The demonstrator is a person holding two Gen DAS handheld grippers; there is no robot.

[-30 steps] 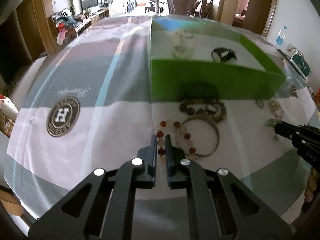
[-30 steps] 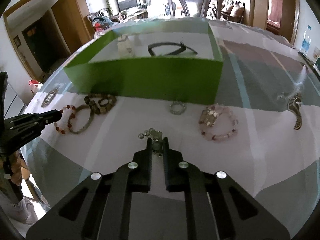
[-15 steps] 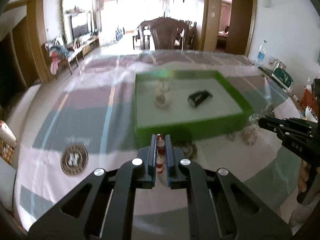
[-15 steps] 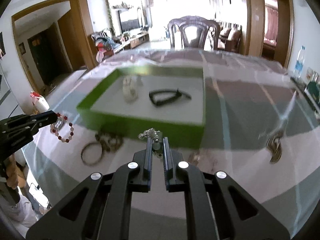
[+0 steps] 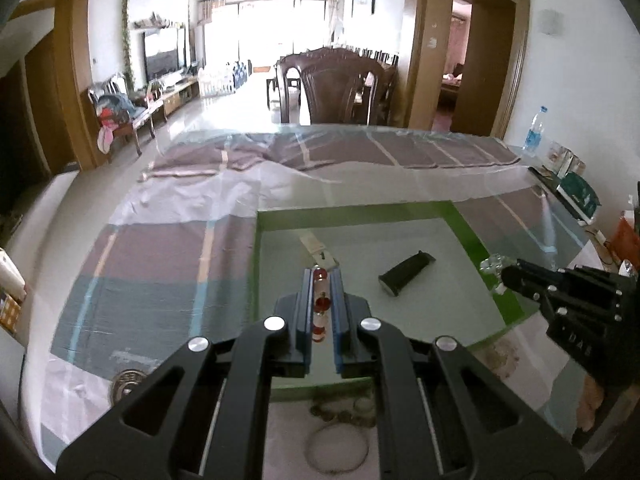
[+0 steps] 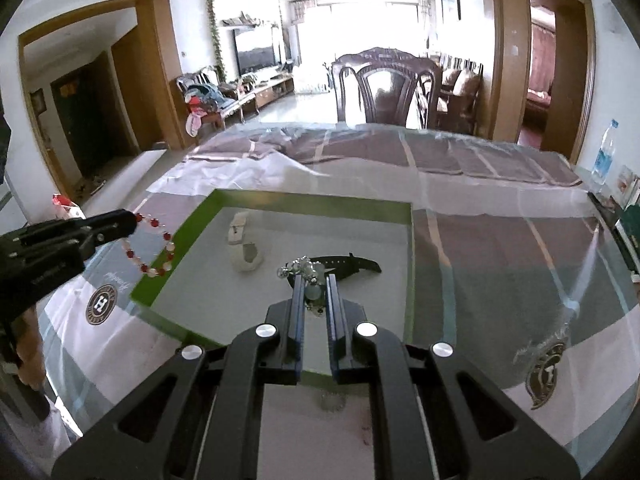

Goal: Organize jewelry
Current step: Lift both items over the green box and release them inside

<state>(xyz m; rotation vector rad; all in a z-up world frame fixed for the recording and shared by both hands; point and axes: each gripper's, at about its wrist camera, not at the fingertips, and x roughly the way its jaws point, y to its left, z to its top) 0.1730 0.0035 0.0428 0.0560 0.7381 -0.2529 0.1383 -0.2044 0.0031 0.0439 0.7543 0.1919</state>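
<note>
While a patchwork tablecloth (image 5: 168,248) under clear plastic covers the dining table, you hold both grippers lifted above the green tray (image 6: 409,264), each carrying one piece, apparently so that two items can be dropped in a single trip. The tray's white floor already bears a pale watch (image 6: 244,246) on the left and a black watch (image 6: 344,263) lying flat toward the right, so open floor shows between and in front of them for new arrivals.

Your left gripper (image 5: 321,280) is pressed together on a red-and-white bead bracelet (image 6: 154,246); in the right wrist view the loop hangs free below the fingertips, over the tray's left wall, which suggests it needs to travel a little further inward before release. Your right gripper (image 6: 313,280) pinches a small silver charm piece (image 6: 300,269) with a pale green bead, held over the tray's middle, just above the black watch; in the left wrist view it sits near the tray's right wall.

More jewelry waits on the cloth on the near side of the tray: a thin metal bangle (image 5: 336,450), a dark beaded bracelet (image 5: 344,414) and a small ring-like piece (image 6: 332,400).
</note>
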